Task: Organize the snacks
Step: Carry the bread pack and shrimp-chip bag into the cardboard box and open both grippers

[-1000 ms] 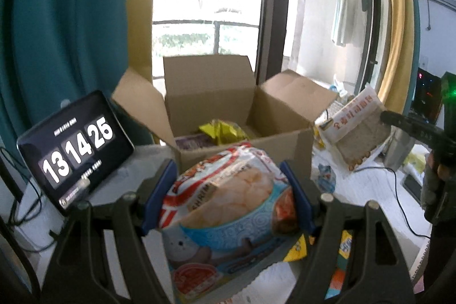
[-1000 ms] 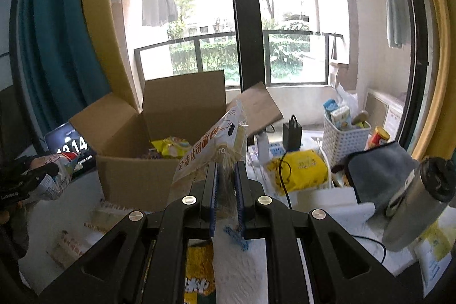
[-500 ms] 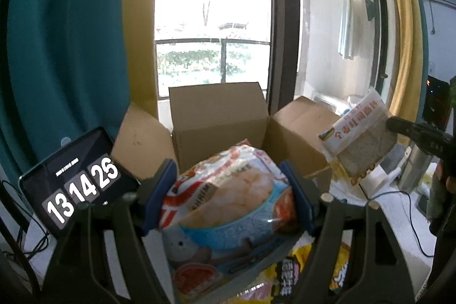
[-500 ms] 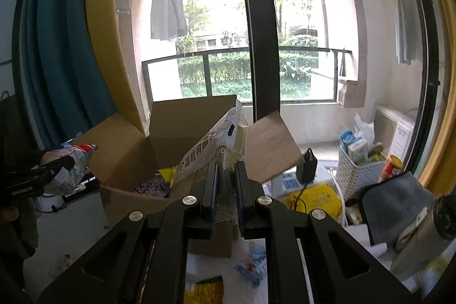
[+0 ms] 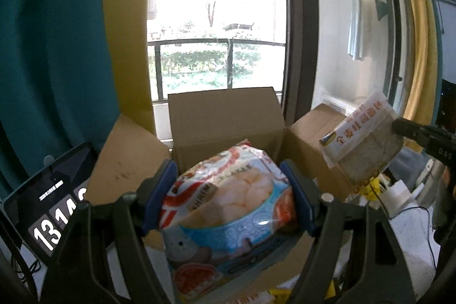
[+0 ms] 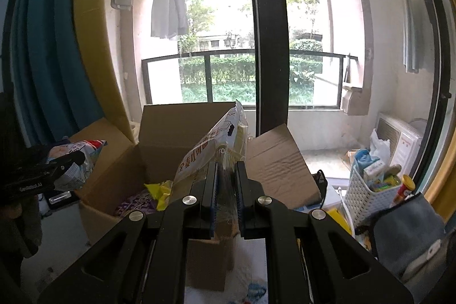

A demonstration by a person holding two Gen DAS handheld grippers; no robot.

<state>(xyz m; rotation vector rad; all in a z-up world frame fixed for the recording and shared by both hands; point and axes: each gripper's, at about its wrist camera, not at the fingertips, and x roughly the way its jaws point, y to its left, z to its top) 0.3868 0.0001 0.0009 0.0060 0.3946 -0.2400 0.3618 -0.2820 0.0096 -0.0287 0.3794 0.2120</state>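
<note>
left gripper (image 5: 228, 195) clamped wide on a puffy shrimp-cracker bag (image 5: 228, 207), blue pads pressed to both of its sides, held up in front of the open cardboard box (image 5: 222, 121). right gripper (image 6: 227, 178) pinched nearly closed on the clear edge of a bread packet (image 6: 212, 151) with orange lettering, packet standing up tilted over the near rim of the box. inside the box, a yellow wrapper (image 6: 159, 188) and a purple packet (image 6: 136, 202) lying on the bottom. flaps spread outward on all sides. tablet clock (image 5: 51, 212) propped to the left of the box, partly hidden by the left gripper's frame. white basket (image 6: 370, 187) of small items well to the right, beside a grey pouch (image 6: 407, 232). teal curtain (image 5: 54, 47) hanging at the left.
</note>
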